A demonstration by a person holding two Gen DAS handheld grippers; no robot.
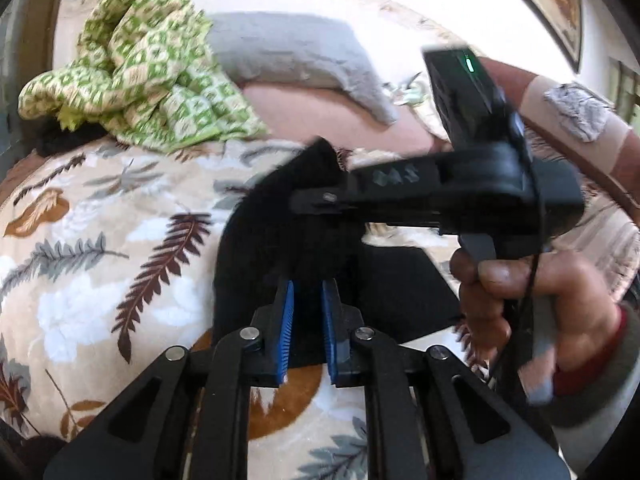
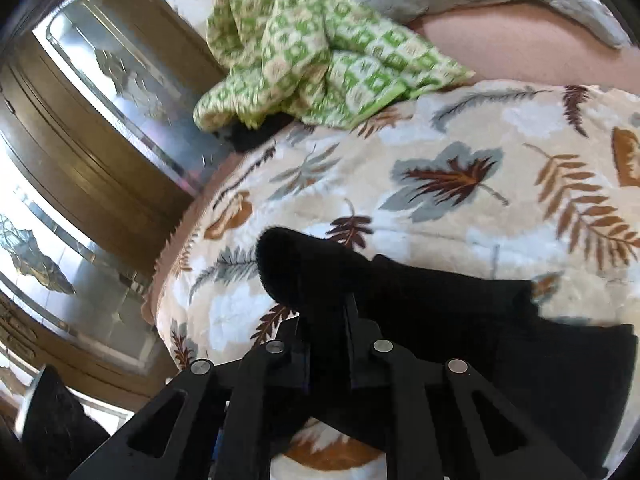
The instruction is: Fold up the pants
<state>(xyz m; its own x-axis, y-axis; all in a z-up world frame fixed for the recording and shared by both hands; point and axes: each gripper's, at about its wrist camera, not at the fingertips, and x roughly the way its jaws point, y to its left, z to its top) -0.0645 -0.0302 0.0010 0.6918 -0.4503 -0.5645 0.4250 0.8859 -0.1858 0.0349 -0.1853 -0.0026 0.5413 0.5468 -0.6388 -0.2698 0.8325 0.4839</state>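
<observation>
The black pants [image 1: 256, 248] lie on a leaf-patterned blanket [image 1: 100, 264] on a bed. My left gripper [image 1: 307, 292], with blue pads [image 1: 286, 320], is shut on a black fold of the pants, held above the blanket. My right gripper [image 1: 320, 200] comes in from the right in the left wrist view, shut on the pants' upper edge, which stands up in a tuft. In the right wrist view the right gripper [image 2: 324, 312] grips a bunched end of the pants [image 2: 304, 268], and the rest [image 2: 520, 340] trails to the right.
A crumpled green-and-white patterned cloth [image 1: 152, 80] lies at the far side of the bed, next to a grey pillow [image 1: 296, 52] and a pink sheet [image 1: 320, 116]. A glass-panelled wooden door [image 2: 100, 128] stands left of the bed. A framed picture [image 1: 560, 4] hangs on the wall.
</observation>
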